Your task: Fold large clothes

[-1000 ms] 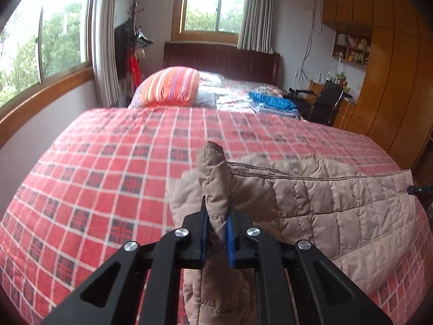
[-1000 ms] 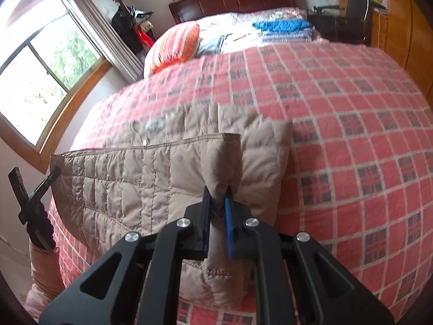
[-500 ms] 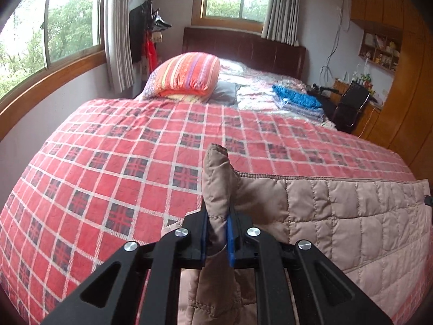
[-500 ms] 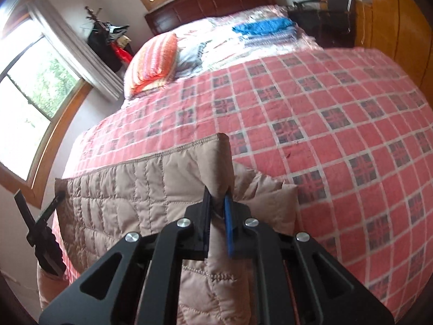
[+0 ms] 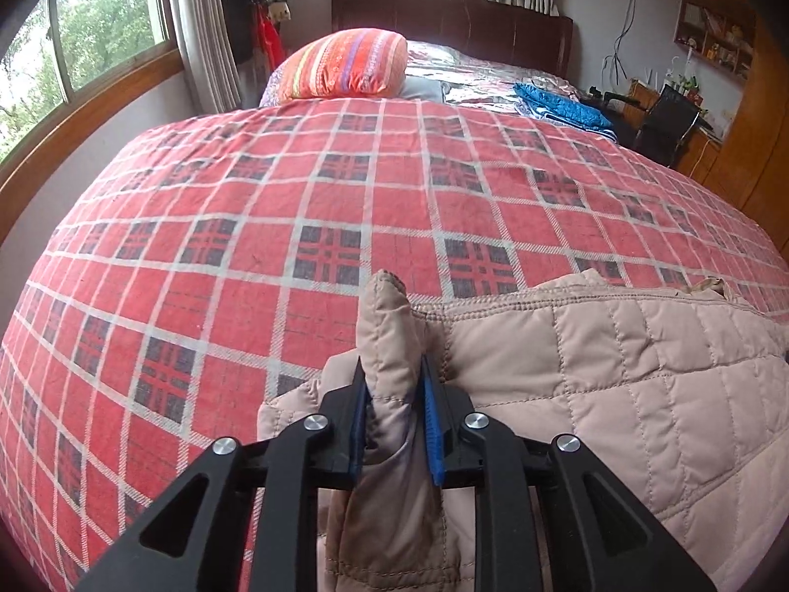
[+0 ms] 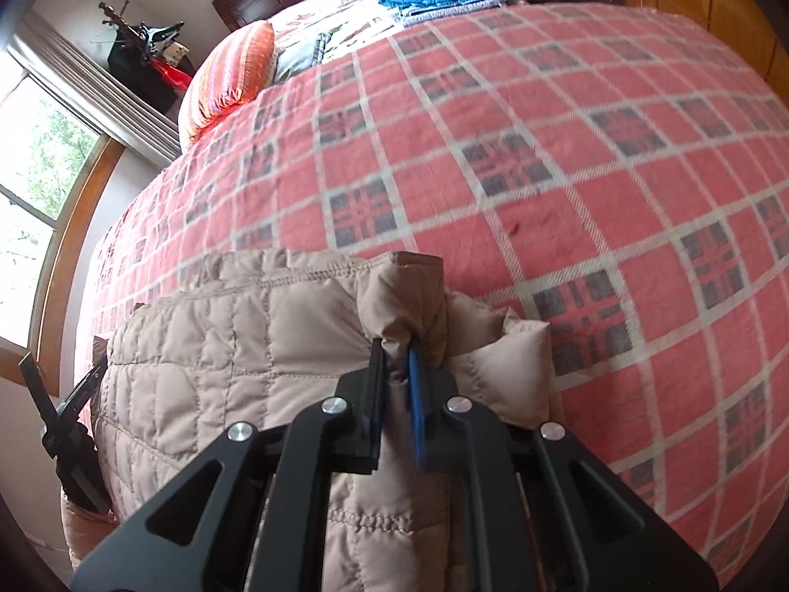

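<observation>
Left wrist: both claws (image 5: 393, 397) (image 6: 394, 385) still clamp quilted jacket (image 5: 616, 394), now lower over plaid bedspread (image 5: 296, 197).

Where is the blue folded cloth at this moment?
The blue cloth lies far up the bed, right of the striped pillow, in both views.

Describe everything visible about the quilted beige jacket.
The jacket is beige, puffy, stitched in squares, with a seamed edge on top. It lies partly on the red plaid bedspread near its front edge. The left gripper and right gripper each pinch a bunched fold, jaws closed on fabric.
</observation>
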Tool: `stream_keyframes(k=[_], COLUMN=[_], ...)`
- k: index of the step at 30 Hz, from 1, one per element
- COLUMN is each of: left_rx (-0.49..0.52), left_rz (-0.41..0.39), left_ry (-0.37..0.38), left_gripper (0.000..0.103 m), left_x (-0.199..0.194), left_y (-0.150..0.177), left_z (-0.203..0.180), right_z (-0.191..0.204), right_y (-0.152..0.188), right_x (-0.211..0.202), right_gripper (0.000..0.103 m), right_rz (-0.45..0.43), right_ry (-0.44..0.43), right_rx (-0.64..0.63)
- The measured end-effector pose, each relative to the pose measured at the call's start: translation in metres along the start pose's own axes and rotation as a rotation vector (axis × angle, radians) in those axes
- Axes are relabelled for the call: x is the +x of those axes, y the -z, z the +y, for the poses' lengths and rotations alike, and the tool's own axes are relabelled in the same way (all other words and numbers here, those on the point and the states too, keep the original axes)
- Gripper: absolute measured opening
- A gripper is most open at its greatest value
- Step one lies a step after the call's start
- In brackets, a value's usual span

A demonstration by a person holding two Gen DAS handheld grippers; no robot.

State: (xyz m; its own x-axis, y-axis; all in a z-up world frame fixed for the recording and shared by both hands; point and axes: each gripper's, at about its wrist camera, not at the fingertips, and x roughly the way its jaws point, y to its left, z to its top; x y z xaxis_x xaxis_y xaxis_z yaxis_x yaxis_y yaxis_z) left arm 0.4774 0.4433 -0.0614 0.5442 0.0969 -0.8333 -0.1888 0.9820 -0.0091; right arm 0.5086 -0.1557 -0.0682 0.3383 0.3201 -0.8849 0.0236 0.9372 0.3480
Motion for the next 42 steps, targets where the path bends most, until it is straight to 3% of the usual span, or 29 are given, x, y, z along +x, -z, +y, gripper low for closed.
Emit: stream_keyframes(k=[5,8,9,10,15,23,25,30,34,36,38,39,42], left_rx=[-0.008,-0.022,-0.031,-0.041,-0.046,-0.008,-0.01,-0.046,-0.057,-0.057,-0.061,-0.067,-0.062], left_rz=[0.011,0.024,0.02,0.015,-0.014,-0.03,-0.021,0.029,0.007,0.02,0.035,0.048,0.036], left_ry=[-0.011,0.031,0.06,0.084,0.144,0.175,0.189,0.206,0.264,0.263,0.277,0.291,0.254], left_gripper=[0.025,0.026,0.027,0.031,0.036,0.045,0.05,0.051,0.051,0.049,0.039,0.026,0.017], left_x=[-0.003,-0.017,-0.026,-0.035,-0.081,-0.134,-0.138,-0.127,-0.128,-0.125,-0.122,-0.12,-0.124], left_y=[-0.001,-0.003,-0.002,0.0,0.025,0.105,0.12,0.145,0.149,0.149,0.149,0.149,0.15], left_z=[0.0,0.006,0.011,0.015,0.034,0.047,0.047,0.051,0.051,0.048,0.046,0.045,0.039], right_z=[-0.001,0.003,0.004,0.004,0.003,-0.005,-0.007,-0.007,-0.003,-0.003,-0.003,-0.003,0.002], right_y=[0.003,0.008,0.01,0.015,0.047,0.114,0.13,0.151,0.157,0.159,0.159,0.159,0.16], right_x=[-0.001,-0.024,-0.032,-0.043,-0.078,-0.093,-0.093,-0.09,-0.087,-0.087,-0.087,-0.087,-0.093], right_gripper=[0.014,0.03,0.043,0.047,0.047,0.047,0.047,0.047,0.039,0.029,0.019,0.013,0.01], right_rz=[0.004,-0.029,-0.04,-0.053,-0.064,-0.021,-0.009,0.012,0.012,0.009,0.016,0.013,0.0], right_ry=[0.009,0.006,-0.003,-0.019,-0.075,-0.15,-0.158,-0.157,-0.138,-0.133,-0.138,-0.134,-0.127], right_rx=[0.005,-0.025,-0.03,-0.035,-0.096,-0.138,-0.141,-0.163,-0.188,-0.189,-0.186,-0.189,-0.207])
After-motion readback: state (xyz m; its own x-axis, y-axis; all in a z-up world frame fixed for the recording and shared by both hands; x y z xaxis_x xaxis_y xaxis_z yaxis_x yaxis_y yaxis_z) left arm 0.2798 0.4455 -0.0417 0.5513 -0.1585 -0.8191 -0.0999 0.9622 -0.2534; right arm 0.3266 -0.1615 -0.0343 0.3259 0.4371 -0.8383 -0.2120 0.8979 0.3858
